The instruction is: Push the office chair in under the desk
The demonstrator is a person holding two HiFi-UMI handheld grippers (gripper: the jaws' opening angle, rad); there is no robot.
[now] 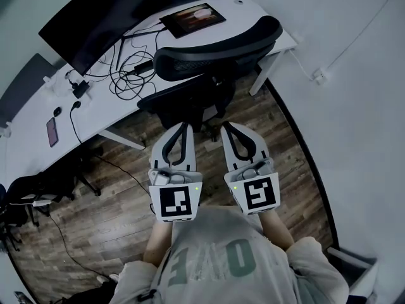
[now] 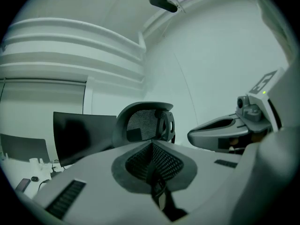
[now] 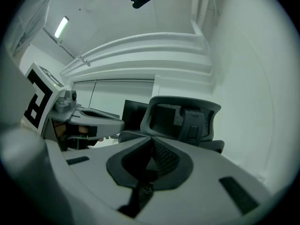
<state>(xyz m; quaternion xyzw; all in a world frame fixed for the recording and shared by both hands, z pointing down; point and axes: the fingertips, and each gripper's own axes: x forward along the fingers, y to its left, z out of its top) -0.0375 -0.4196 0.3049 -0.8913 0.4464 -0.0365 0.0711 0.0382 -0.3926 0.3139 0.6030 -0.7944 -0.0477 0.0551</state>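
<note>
Office chair (image 1: 215, 52) stands at 12 o'clock of both grippers, its seat at the desk (image 1: 38, 113) edge. Left gripper (image 1: 185, 126) and right gripper (image 1: 226, 125) have jaws together, empty, near the seat. Open floor (image 1: 120, 201) lies at 8 o'clock; the wall (image 1: 354, 106) stands at 3 o'clock.

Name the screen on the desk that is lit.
The tablet lying flat glows with a picture; the big upright monitor is dark.

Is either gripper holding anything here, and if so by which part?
Nothing is held. The left gripper and right gripper both have their jaws together and empty; the office chair stands ahead of them.
</note>
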